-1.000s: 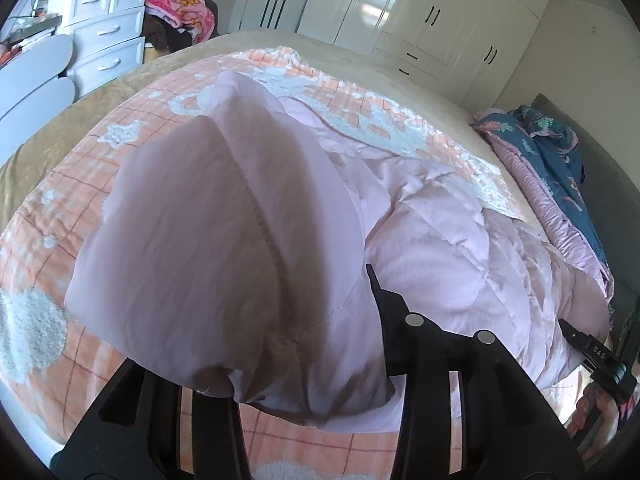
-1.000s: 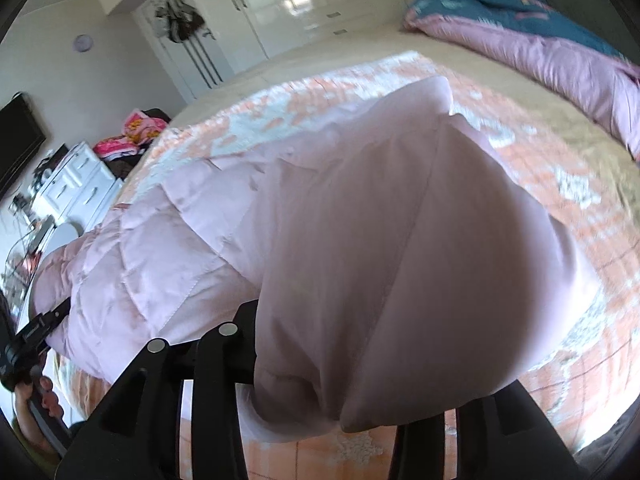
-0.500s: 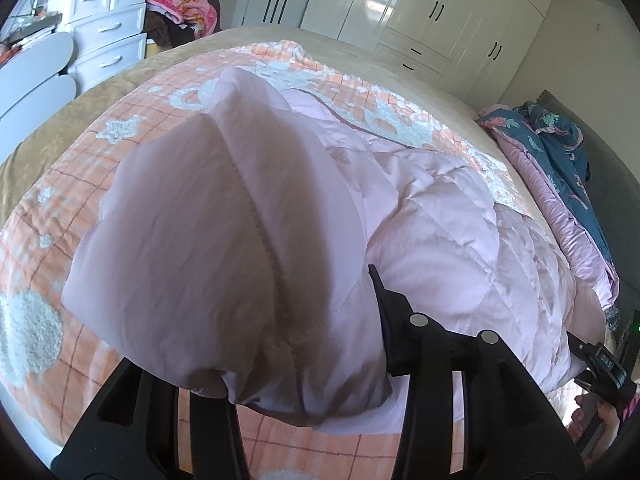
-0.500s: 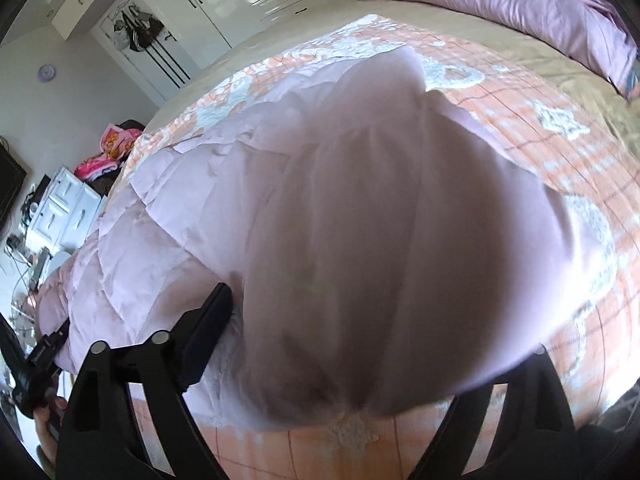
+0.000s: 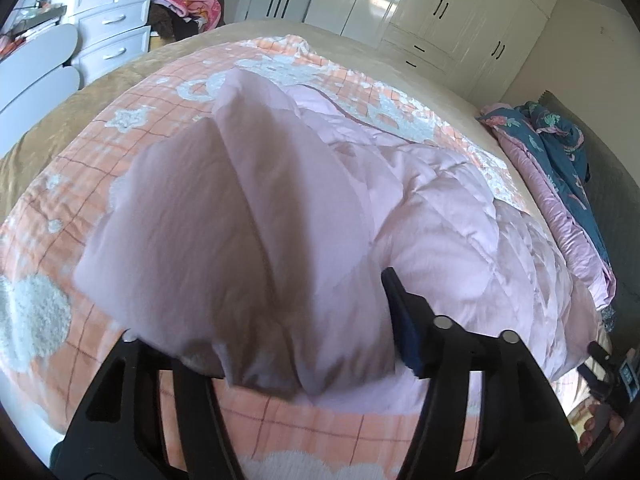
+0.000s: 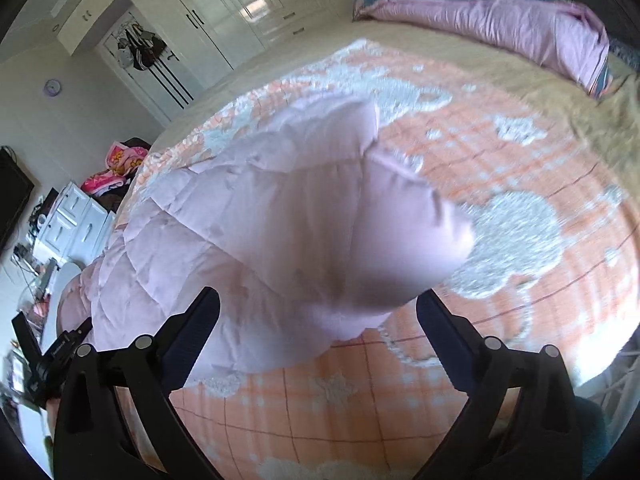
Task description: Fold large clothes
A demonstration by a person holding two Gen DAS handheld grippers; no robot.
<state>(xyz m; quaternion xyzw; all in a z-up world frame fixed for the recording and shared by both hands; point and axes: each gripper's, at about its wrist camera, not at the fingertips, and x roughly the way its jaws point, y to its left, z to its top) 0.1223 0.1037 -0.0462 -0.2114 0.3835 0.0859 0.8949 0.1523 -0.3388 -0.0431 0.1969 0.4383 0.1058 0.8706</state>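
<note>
A pale pink quilted jacket [image 5: 420,208] lies on the bed over an orange checked blanket [image 5: 80,184]. Its folded-over end rises right in front of both cameras. My left gripper [image 5: 260,312] is opening. The jacket's end still fills the gap and drapes over the left finger, and the right pad stands just beside the cloth. In the right wrist view the jacket [image 6: 240,216] has its end between the fingers of my right gripper [image 6: 318,298]. That gripper is opening wide, and neither pad touches the cloth.
White drawers [image 5: 108,20] stand at the far left, and white wardrobes [image 5: 440,8] line the far wall. Folded pink and blue bedding [image 5: 560,184] lies along the bed's right side, also in the right wrist view as bedding [image 6: 500,20]. Bare blanket [image 6: 520,216] stretches to the jacket's right.
Both pairs of jaws have spread apart. The right gripper let go of the jacket's end and drew back from it, and the left jaws have loosened around the cloth.
</note>
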